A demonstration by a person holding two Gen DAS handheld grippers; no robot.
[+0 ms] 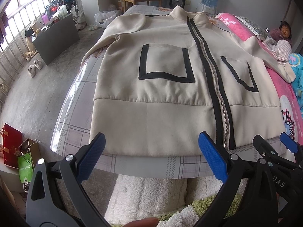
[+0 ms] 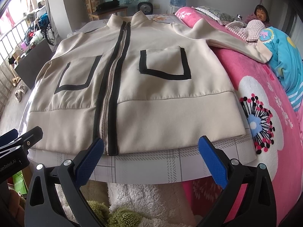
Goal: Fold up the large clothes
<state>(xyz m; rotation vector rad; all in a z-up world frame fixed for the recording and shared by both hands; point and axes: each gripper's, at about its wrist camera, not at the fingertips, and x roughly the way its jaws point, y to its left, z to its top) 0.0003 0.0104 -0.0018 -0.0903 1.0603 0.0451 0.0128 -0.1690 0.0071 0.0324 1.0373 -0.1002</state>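
Note:
A cream zip-up jacket point(image 1: 161, 98) with black trim lies flat and face up on the bed, zipper shut, collar at the far end. The same jacket point(image 2: 151, 113) fills the right wrist view. One sleeve point(image 1: 123, 24) is folded across the chest; the other sleeve point(image 2: 236, 39) stretches out over the pink blanket. My left gripper point(image 1: 151, 147) is open, hovering just short of the hem left of the zipper. My right gripper point(image 2: 151, 149) is open too, near the hem right of the zipper point(image 2: 111, 87). Neither holds anything. The right gripper point(image 1: 274, 147) also shows in the left wrist view.
The bed's plaid sheet point(image 1: 75, 132) ends at a near edge. A pink flowered blanket point(image 2: 265, 113) and blue bedding point(image 2: 280, 56) lie on the right. A person point(image 2: 260, 13) sits at the far right. Bags point(image 1: 20, 151) and a dark box point(image 1: 55, 36) stand on the floor left.

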